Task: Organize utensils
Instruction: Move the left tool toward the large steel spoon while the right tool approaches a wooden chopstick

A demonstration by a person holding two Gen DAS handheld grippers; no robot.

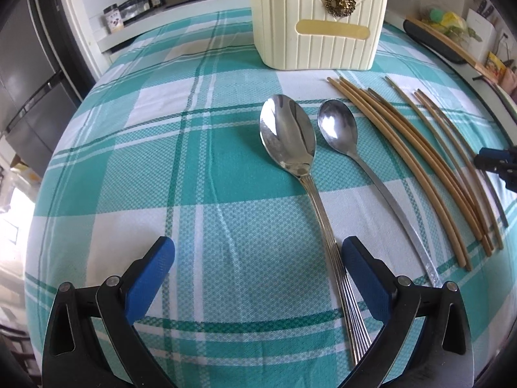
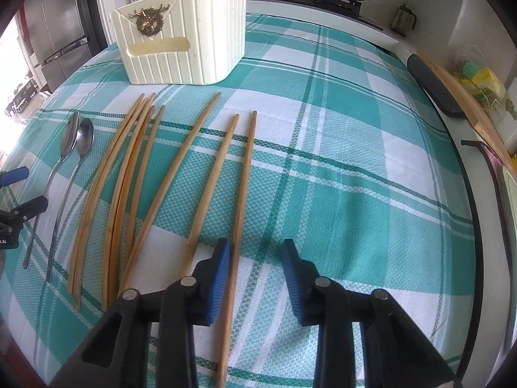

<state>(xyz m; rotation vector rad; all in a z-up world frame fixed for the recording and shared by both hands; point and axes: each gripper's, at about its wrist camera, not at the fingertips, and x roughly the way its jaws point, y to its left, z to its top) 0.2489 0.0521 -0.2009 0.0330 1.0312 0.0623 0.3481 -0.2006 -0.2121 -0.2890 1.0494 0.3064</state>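
The rightmost chopstick point(image 2: 240, 194) runs off the bottom edge.

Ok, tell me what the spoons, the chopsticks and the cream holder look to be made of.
Large spoon and small spoon: polished metal, probably stainless steel; the bowls mirror the room.
Chopsticks: matte tan sticks, likely bamboo or wood; no grain is clear enough to tell which.
Holder: cream ribbed body, seemingly moulded plastic, with a brass-coloured deer emblem.
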